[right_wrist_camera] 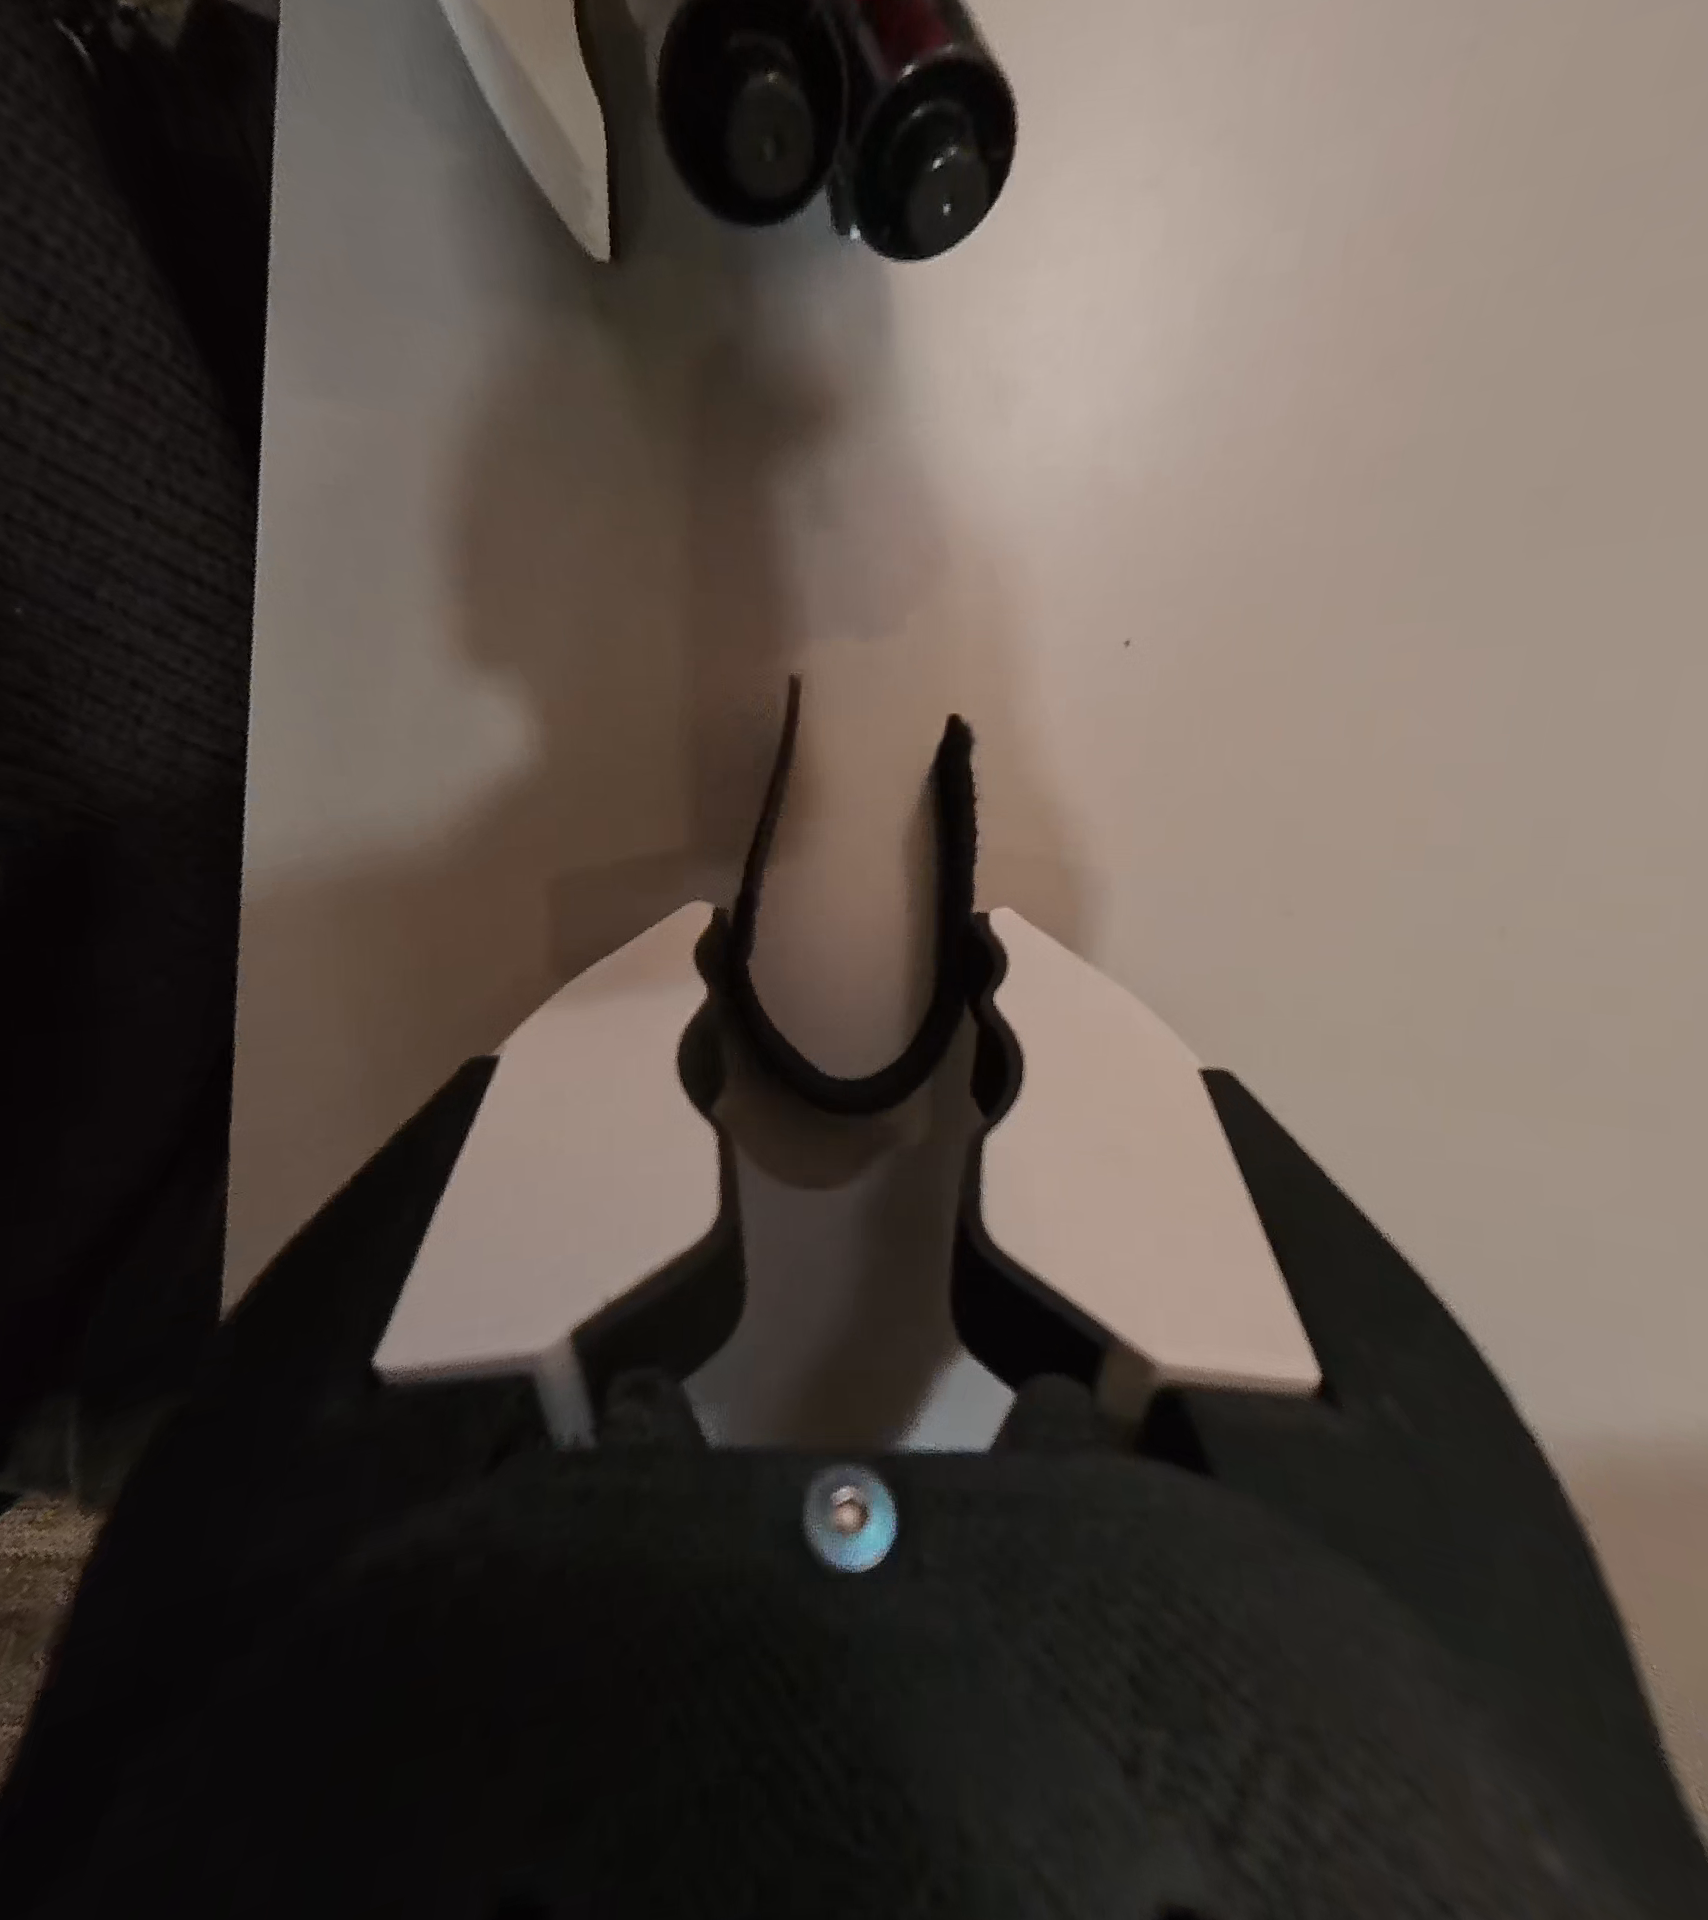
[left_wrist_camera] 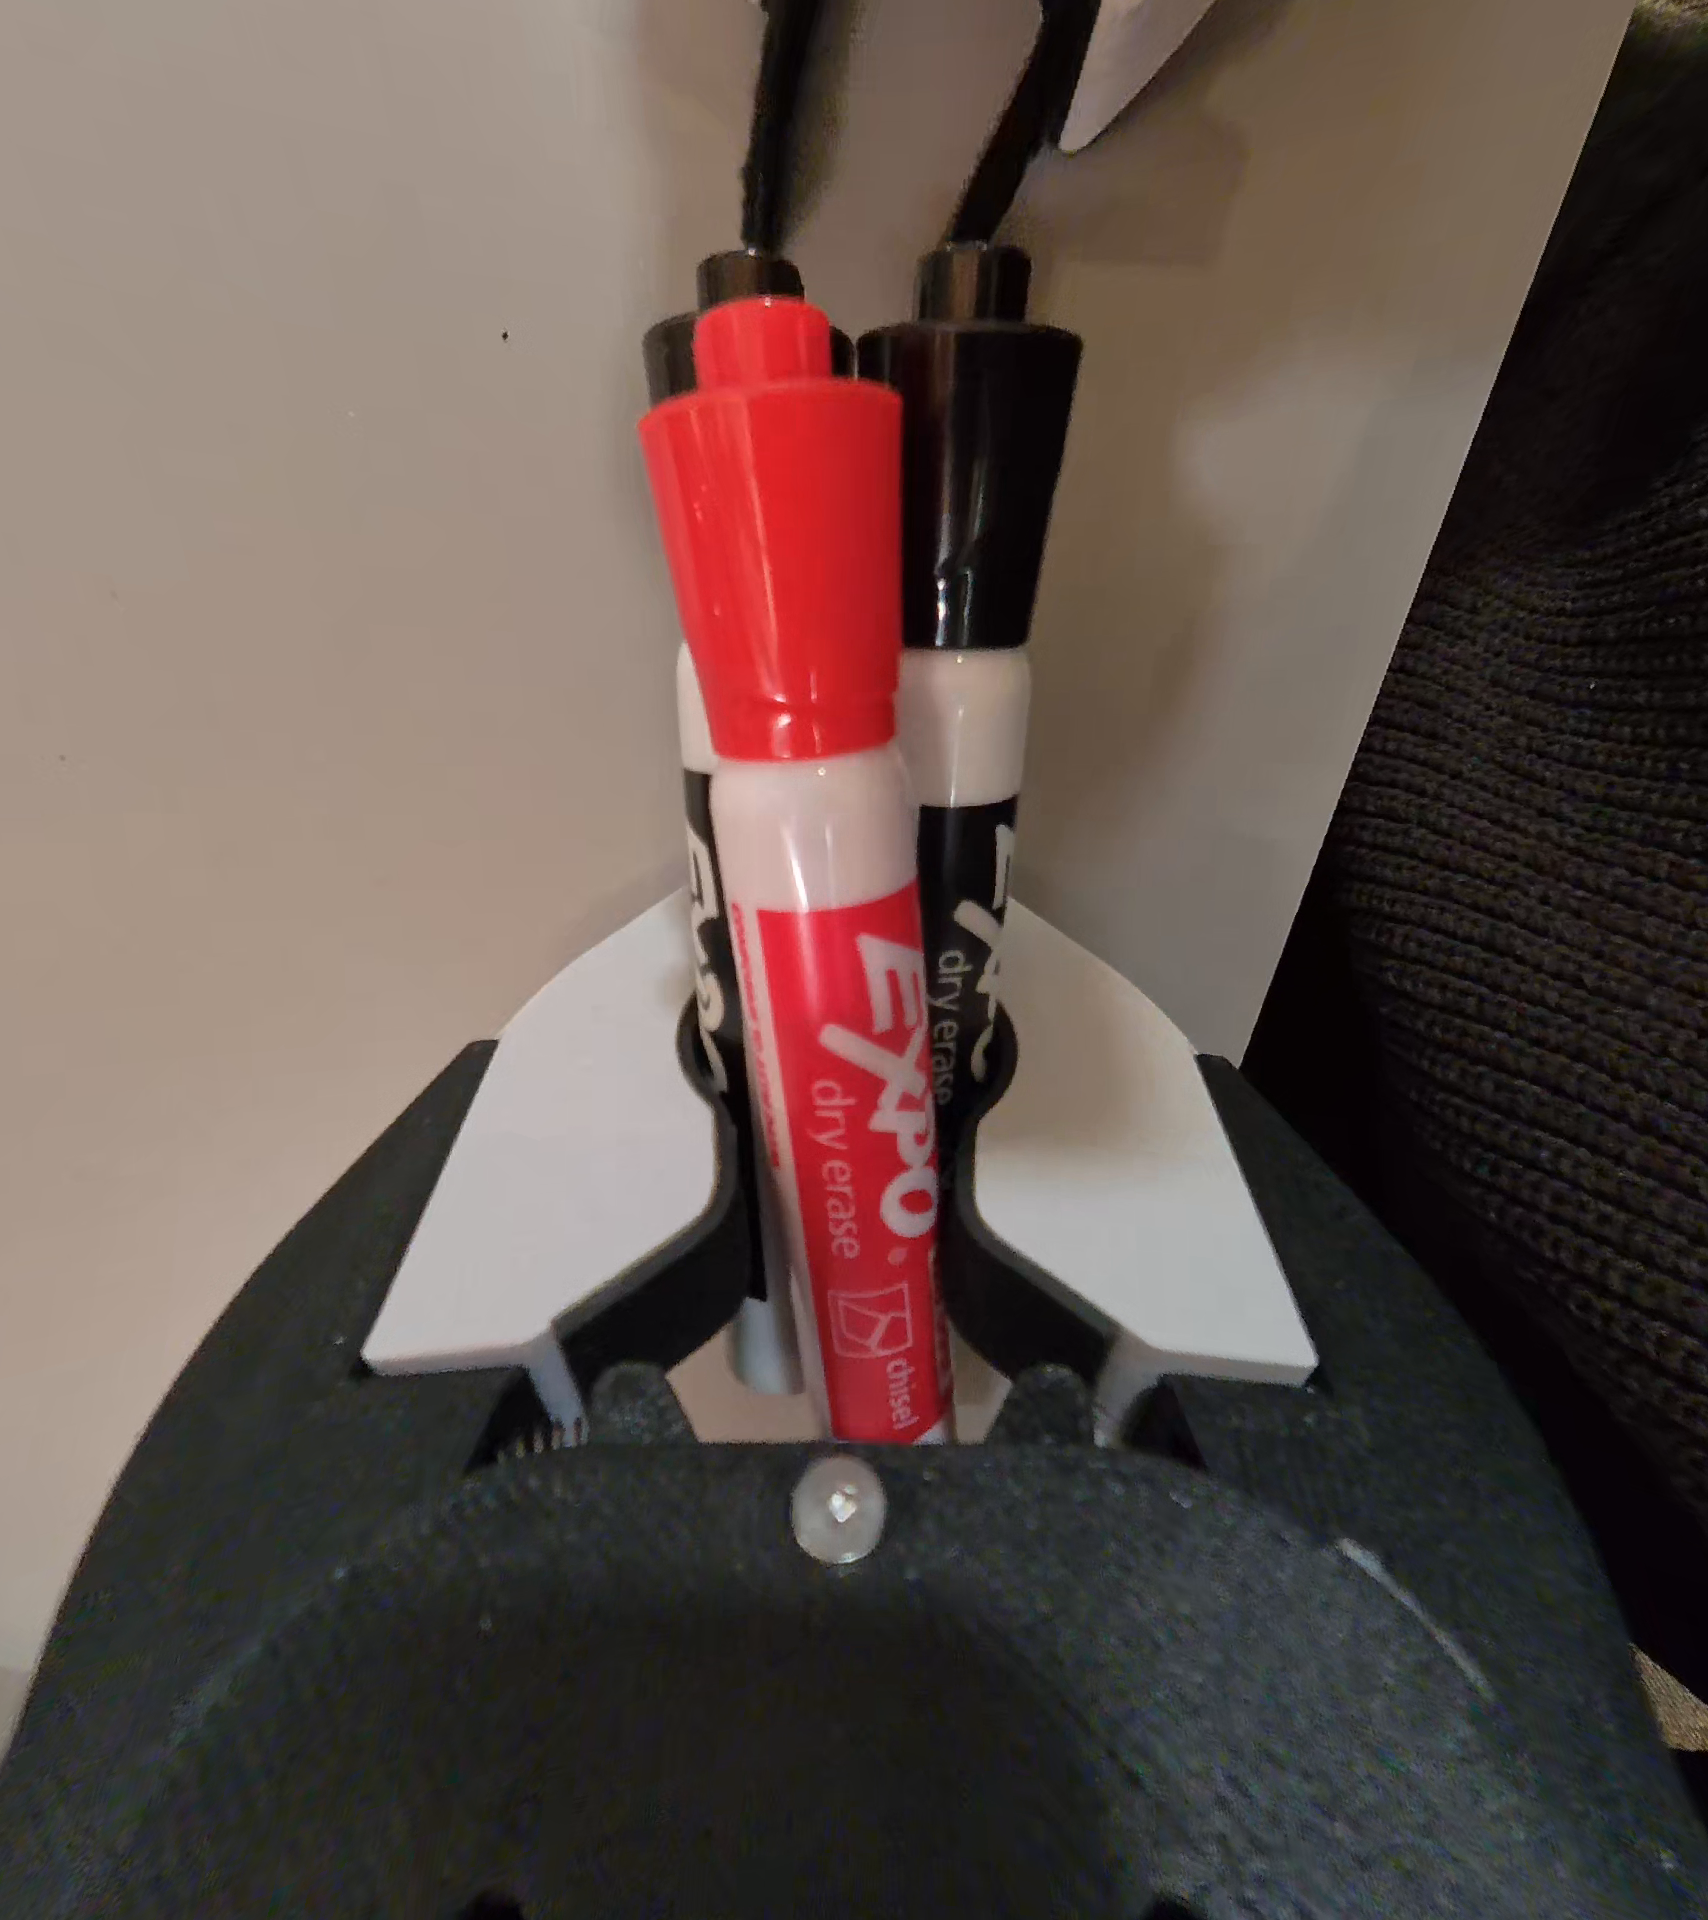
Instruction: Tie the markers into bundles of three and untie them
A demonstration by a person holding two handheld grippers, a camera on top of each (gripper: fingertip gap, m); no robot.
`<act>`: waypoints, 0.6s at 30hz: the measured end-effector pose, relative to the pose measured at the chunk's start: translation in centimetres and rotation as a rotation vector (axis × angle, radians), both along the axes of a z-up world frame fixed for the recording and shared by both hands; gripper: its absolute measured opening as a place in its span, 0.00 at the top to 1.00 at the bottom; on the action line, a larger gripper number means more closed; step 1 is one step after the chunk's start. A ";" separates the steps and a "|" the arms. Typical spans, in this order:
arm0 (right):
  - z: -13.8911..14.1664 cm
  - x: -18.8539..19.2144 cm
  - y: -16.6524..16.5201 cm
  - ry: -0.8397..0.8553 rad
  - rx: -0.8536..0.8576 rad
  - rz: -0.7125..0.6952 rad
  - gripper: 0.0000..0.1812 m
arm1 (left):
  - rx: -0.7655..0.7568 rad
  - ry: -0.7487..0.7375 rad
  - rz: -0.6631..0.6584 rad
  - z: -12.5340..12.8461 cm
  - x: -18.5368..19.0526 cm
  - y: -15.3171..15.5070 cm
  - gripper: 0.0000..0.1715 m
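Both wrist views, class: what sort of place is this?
Probably an indoor desk or tabletop workspace. A plain pale table fills both views, dry-erase markers are in hand, and dark knitted fabric lies past the table's edge. Little else shows.

The gap between the left gripper's (left_wrist_camera: 845, 1049) white fingers is filled by three capped dry-erase markers: a red one (left_wrist_camera: 808, 831) in front, two black ones (left_wrist_camera: 969, 582) behind. Two black strap ends (left_wrist_camera: 777, 114) hang at 12 o'clock, just beyond the caps. The pale tabletop (left_wrist_camera: 206, 623) lies bare from 7 to 11 o'clock. A dark knitted fabric (left_wrist_camera: 1608, 935) blocks 1 to 4 o'clock.

Between the right gripper's (right_wrist_camera: 850, 987) fingers a black looped strap (right_wrist_camera: 845, 1086) spans the gap, and bare table lies from 12 to 3 o'clock.
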State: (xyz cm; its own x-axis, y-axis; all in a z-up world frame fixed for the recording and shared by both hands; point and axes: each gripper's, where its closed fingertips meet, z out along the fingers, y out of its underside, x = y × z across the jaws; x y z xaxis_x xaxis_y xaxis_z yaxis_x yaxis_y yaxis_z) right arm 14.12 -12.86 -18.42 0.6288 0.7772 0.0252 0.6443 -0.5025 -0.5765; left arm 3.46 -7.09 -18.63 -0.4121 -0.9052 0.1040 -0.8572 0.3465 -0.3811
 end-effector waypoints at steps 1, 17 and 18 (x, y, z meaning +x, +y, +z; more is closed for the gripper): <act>0.0 -0.1 0.1 0.011 0.004 -0.012 0.76 | 0.000 0.000 0.000 0.0 0.0 0.0 0.74; 8.1 -1.9 1.4 0.740 0.225 -0.347 0.70 | -0.101 -0.108 0.058 2.2 0.5 0.7 0.75; 8.3 -2.4 1.5 0.767 0.224 -0.349 0.68 | -0.106 -0.116 0.060 2.4 0.5 0.7 0.75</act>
